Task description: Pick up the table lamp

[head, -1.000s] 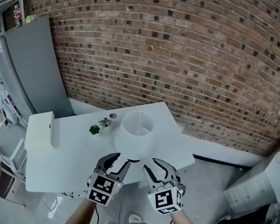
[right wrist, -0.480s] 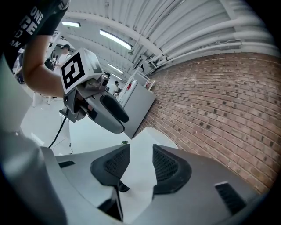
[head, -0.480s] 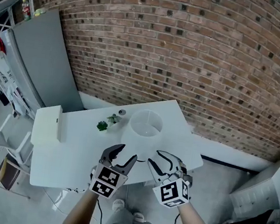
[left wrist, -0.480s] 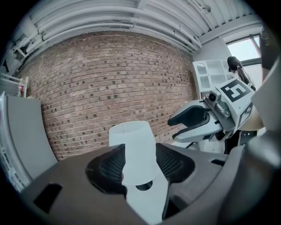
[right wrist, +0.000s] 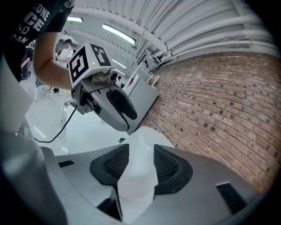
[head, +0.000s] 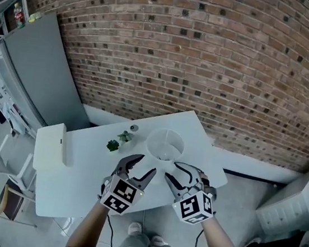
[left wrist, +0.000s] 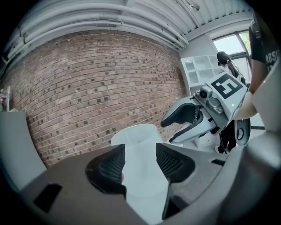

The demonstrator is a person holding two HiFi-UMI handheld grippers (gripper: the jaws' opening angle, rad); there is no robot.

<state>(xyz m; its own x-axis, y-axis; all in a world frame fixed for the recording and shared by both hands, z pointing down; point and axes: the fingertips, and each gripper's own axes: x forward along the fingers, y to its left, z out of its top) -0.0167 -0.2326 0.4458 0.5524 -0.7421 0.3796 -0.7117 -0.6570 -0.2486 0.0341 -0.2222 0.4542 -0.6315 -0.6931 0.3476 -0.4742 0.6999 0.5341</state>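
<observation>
The lamp [head: 166,144] stands upright on the white table [head: 81,167], in its right half and nearer the far edge than the near one, with a small plant [head: 112,144] just to its left. Neither gripper has it. The left gripper [head: 144,165] and right gripper [head: 175,171] hover side by side over the near edge, short of the shade, and both sets of jaws are opening. Each gripper view shows the shade through the gap between the jaws, ahead of them and untouched by the pads [left wrist: 169,163]. Judging by this, the pick-up is not done: the lamp rests on the table with no grip on it, so reaching in, closing on it and lifting all remain.
</observation>
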